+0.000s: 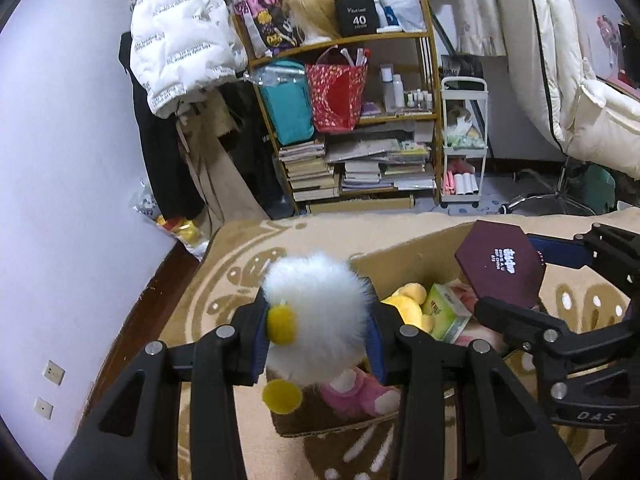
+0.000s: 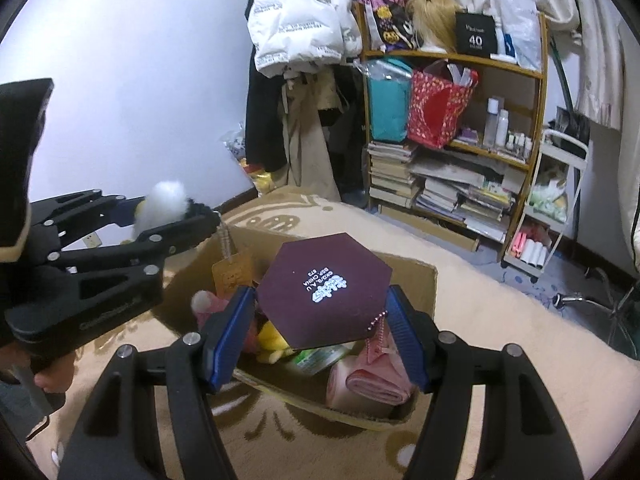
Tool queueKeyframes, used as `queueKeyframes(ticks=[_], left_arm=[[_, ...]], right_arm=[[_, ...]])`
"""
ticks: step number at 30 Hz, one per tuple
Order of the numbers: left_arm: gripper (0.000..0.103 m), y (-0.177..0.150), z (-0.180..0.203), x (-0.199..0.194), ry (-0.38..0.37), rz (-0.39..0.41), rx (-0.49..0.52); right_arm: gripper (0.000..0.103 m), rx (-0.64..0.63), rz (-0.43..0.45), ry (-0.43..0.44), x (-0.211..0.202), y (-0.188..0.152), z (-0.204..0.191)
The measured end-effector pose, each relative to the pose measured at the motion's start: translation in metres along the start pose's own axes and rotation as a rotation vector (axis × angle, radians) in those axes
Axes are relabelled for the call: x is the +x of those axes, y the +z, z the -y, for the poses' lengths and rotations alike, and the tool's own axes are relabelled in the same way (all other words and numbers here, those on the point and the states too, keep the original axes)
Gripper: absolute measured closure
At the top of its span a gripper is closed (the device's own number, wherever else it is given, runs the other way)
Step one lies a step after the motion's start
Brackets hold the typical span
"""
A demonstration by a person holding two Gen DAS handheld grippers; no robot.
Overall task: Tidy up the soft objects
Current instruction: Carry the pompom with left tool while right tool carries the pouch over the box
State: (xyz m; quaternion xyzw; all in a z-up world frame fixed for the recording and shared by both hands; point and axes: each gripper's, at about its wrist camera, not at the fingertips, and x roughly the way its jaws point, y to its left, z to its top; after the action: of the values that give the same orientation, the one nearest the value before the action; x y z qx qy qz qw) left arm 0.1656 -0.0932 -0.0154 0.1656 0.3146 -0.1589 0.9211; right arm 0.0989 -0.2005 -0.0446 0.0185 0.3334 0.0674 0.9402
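My left gripper (image 1: pixel 318 322) is shut on a fluffy white plush (image 1: pixel 316 312) with yellow round parts, held over the near left corner of a cardboard box (image 1: pixel 404 252). The same plush (image 2: pixel 164 202) shows at the left in the right wrist view. My right gripper (image 2: pixel 322 316) is shut on a dark maroon hexagonal item (image 2: pixel 326 288) with white print and a pink bead chain, above the box (image 2: pixel 412 276). Inside lie a yellow plush (image 1: pixel 408 304), a pink plush (image 1: pixel 360 394), a green packet (image 1: pixel 446 310) and a folded pink cloth (image 2: pixel 372 380).
The box stands on a beige patterned rug (image 1: pixel 240 256). Behind are a wooden shelf (image 1: pixel 384 116) with books and bags, a white trolley (image 1: pixel 464 140), hanging coats (image 1: pixel 180 36) and a chair base (image 1: pixel 552 196). A wall (image 1: pixel 60 160) runs along the left.
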Motion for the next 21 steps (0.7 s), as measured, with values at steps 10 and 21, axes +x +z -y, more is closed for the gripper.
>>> queueKeyframes(ticks=[10, 21], left_arm=[[0.065, -0.017, 0.0, 0.041, -0.034, -0.099, -0.043], [0.063, -0.031, 0.005, 0.056, -0.013, -0.157, -0.031]], right_arm=[[0.032, 0.079, -0.08, 0.007, 0.04, -0.009, 0.023], [0.032, 0.06, -0.098, -0.017, 0.044, -0.018, 0.022]])
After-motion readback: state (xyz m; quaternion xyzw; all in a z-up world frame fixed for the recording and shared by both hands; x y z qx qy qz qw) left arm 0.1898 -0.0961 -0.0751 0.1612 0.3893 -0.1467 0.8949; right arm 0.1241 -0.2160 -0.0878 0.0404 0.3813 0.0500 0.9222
